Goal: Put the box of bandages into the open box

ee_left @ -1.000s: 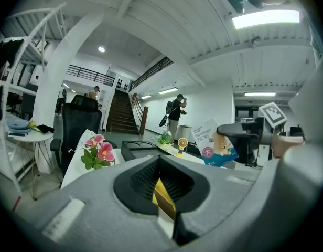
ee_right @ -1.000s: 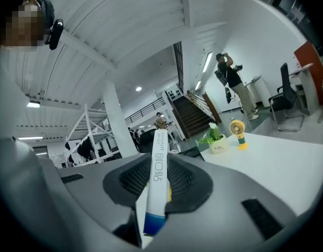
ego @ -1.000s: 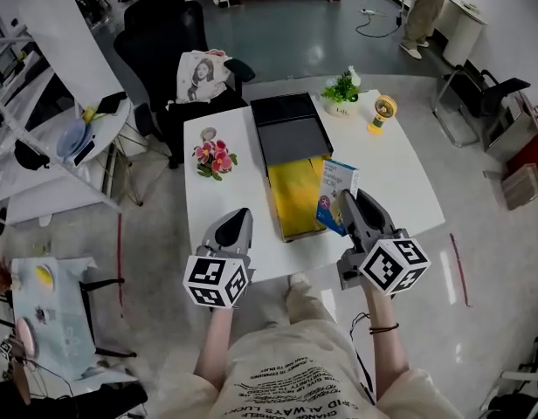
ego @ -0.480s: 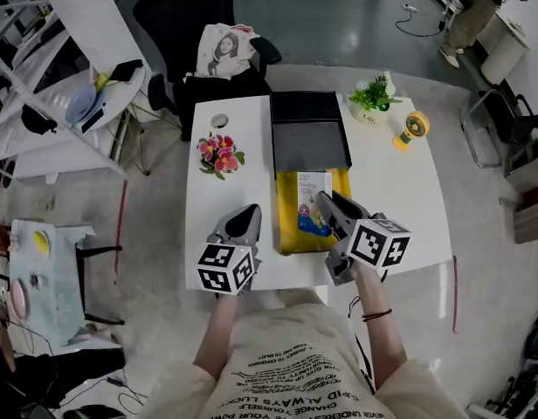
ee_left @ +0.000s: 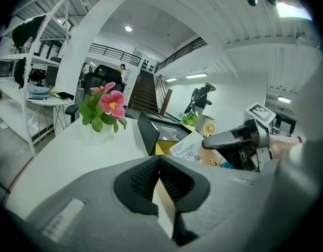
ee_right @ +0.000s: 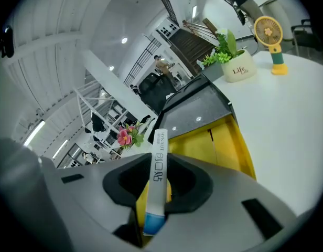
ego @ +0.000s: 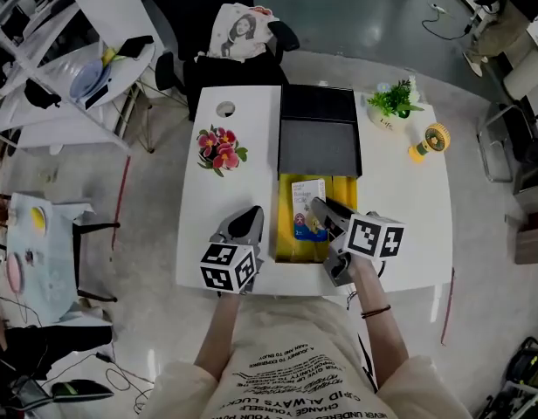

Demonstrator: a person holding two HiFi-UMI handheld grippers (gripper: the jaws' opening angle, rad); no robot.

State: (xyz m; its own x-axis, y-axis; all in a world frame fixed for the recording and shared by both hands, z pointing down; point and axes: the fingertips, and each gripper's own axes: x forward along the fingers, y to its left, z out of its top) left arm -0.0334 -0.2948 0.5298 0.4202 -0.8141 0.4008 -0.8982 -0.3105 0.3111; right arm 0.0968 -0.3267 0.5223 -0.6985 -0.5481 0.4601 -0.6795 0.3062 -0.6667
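Jaws of the right gripper (ego: pixel 319 208) are pressed on the thin sides of the bandage box (ego: pixel 306 201), which is held over the yellow inside of the open box (ego: pixel 341 192). Whether it touches the bottom cannot be told. In the right gripper view the bandage box (ee_right: pixel 160 140) is seen edge-on between the pads, its blue end nearest the camera. The dark lid (ego: pixel 320 138) is laid back beyond the yellow part. The left gripper (ego: pixel 244 218) is held over the white table (ego: pixel 225 190), its jaws brought together with nothing between them, near the flowers (ego: pixel 218 149).
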